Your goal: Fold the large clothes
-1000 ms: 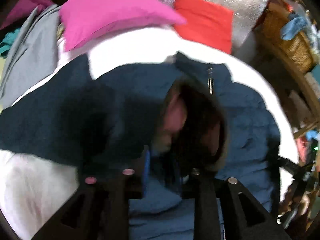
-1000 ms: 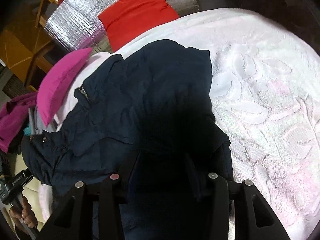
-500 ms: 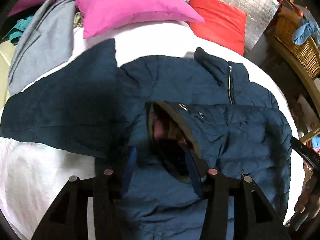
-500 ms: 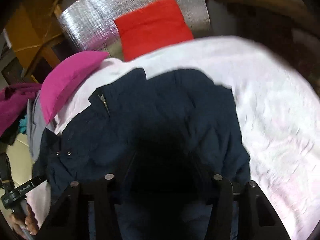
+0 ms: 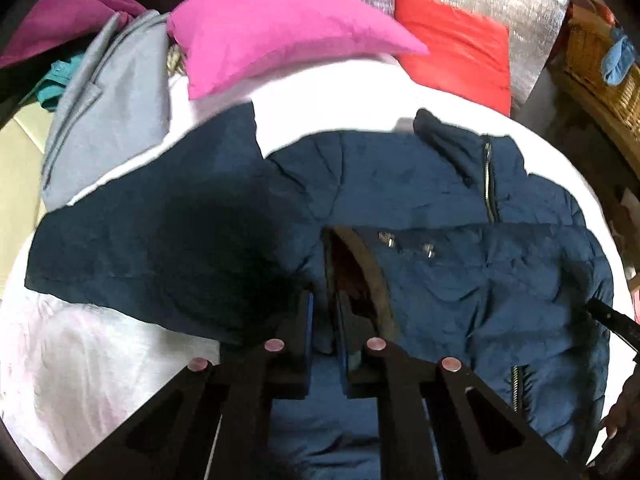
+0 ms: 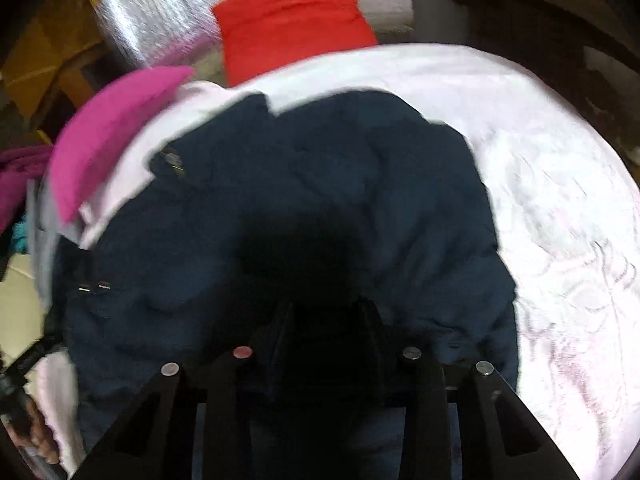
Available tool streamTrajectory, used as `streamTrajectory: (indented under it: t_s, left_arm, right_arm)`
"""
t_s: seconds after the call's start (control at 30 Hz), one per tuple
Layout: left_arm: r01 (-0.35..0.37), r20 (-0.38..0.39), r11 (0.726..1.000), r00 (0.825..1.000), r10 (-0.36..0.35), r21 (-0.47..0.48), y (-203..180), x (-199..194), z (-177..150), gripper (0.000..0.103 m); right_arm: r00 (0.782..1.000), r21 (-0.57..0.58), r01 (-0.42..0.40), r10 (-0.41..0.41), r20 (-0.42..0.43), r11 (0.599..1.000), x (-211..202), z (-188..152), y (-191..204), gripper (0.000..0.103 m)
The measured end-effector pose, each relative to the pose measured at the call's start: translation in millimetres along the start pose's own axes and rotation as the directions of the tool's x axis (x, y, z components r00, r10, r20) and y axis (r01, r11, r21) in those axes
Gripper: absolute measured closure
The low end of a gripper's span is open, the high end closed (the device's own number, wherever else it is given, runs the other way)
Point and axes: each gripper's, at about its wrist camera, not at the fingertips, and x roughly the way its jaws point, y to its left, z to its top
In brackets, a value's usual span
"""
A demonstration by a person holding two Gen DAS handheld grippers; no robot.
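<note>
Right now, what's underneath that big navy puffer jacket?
The navy puffer jacket lies on a white patterned bedspread, which shows all around it. Whatever is directly beneath the jacket is covered.

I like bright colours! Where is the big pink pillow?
In the left wrist view, the puffy pink pillow lies at the top, between the grey garment on its left and the red cushion on its right.

Pink pillow (image 5: 280, 28), red cushion (image 5: 456, 48), basket (image 5: 600, 64)
</note>
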Motion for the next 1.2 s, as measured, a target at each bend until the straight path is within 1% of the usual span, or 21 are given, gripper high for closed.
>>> streamTrajectory:
  t_s: [0.07, 0.1, 0.13, 0.2, 0.27, 0.37, 0.4, 0.43, 0.47, 0.53, 0.57, 0.6, 0.67, 0.73, 0.77, 0.87, 0.93, 0.97, 1.0, 1.1, 1.2]
  left_arm:
    - [0.01, 0.057, 1.0, 0.998, -0.01, 0.002, 0, -14, 4, 0.088]
    - [0.014, 0.09, 1.0, 0.996, -0.014, 0.002, 0, -20, 6, 0.077]
    - [0.019, 0.128, 1.0, 0.992, -0.018, -0.004, 0, -27, 7, 0.059]
    - [0.037, 0.189, 0.999, 0.981, -0.035, -0.003, -3, -35, 8, 0.041]
    - [0.04, 0.198, 0.999, 0.979, -0.046, 0.032, -13, -34, 8, 0.041]
    - [0.015, 0.156, 0.994, 0.987, -0.032, 0.107, -35, -19, 3, 0.041]
    - [0.004, 0.122, 0.991, 0.992, -0.02, 0.131, -41, -9, 2, 0.041]
    - [-0.01, 0.084, 0.988, 0.996, -0.003, 0.152, -48, 2, -1, 0.041]
    - [-0.039, 0.034, 0.984, 0.999, 0.033, 0.173, -53, 17, -3, 0.041]
    - [-0.098, -0.036, 0.974, 0.994, 0.107, 0.202, -55, 38, -8, 0.04]
    - [-0.108, -0.074, 0.973, 0.989, 0.125, 0.205, -53, 49, -10, 0.038]
    - [-0.098, -0.086, 0.976, 0.989, 0.117, 0.197, -51, 52, -10, 0.038]
    - [-0.08, -0.094, 0.982, 0.991, 0.097, 0.17, -47, 51, -6, 0.038]
    - [-0.079, -0.054, 0.985, 0.995, 0.088, 0.156, -43, 43, -3, 0.038]
    - [-0.077, -0.029, 0.985, 0.996, 0.083, 0.152, -42, 38, -1, 0.038]
    - [-0.045, 0.023, 0.989, 0.999, 0.042, 0.138, -41, 26, 3, 0.038]
    - [-0.019, 0.04, 0.99, 0.999, 0.013, 0.141, -45, 21, 4, 0.038]
    - [-0.016, 0.028, 0.989, 1.0, 0.012, 0.15, -47, 24, 4, 0.038]
    - [-0.022, 0.013, 0.987, 1.0, 0.02, 0.158, -49, 30, 2, 0.038]
    - [-0.055, -0.087, 0.981, 0.994, 0.072, 0.186, -52, 56, -3, 0.037]
    - [-0.055, -0.082, 0.982, 0.994, 0.071, 0.182, -53, 53, -1, 0.037]
  right_arm:
    - [0.999, -0.022, -0.033, 0.034, 0.036, 0.999, -8, 3, 16, 0.065]
    - [0.997, -0.03, -0.053, 0.055, 0.045, 0.998, -9, 3, 22, 0.065]
    - [0.996, -0.037, -0.066, 0.068, 0.049, 0.997, -10, 3, 27, 0.065]
    - [0.996, -0.074, -0.07, 0.074, 0.049, 0.995, -4, 2, 40, 0.065]
    - [0.999, -0.098, -0.041, 0.043, 0.012, 0.994, 10, -1, 42, 0.065]
    - [0.997, -0.065, -0.031, 0.026, -0.077, 0.997, 39, -2, 38, 0.065]
    - [0.994, -0.045, -0.043, 0.038, -0.098, 0.998, 46, -4, 33, 0.065]
    - [0.994, -0.033, -0.056, 0.053, -0.095, 0.998, 47, -5, 29, 0.066]
    - [0.994, -0.031, -0.061, 0.058, -0.097, 0.998, 46, -4, 28, 0.067]
    - [0.992, -0.035, -0.067, 0.063, -0.108, 0.997, 45, 0, 28, 0.067]
    - [0.992, -0.037, -0.071, 0.067, -0.105, 0.997, 41, -1, 27, 0.067]
    - [0.993, -0.037, -0.079, 0.076, -0.096, 0.996, 38, 2, 27, 0.067]
    - [0.993, -0.034, -0.1, 0.098, -0.06, 0.994, 26, 8, 24, 0.067]
    - [0.993, -0.032, -0.116, 0.115, -0.028, 0.993, 21, 14, 25, 0.067]
    - [0.993, -0.033, -0.12, 0.119, -0.017, 0.992, 21, 18, 29, 0.065]
    - [0.993, -0.041, -0.115, 0.114, -0.03, 0.993, 29, 21, 36, 0.065]
    - [0.993, -0.052, -0.091, 0.087, -0.08, 0.994, 50, 20, 42, 0.064]
    - [0.991, -0.051, -0.077, 0.071, -0.112, 0.996, 60, 18, 41, 0.065]
    - [0.991, -0.049, -0.068, 0.062, -0.118, 0.996, 66, 16, 41, 0.064]
    - [0.992, -0.05, -0.073, 0.068, -0.107, 0.996, 65, 16, 41, 0.065]
    - [0.991, -0.028, -0.097, 0.094, -0.094, 0.995, 51, 17, 37, 0.064]
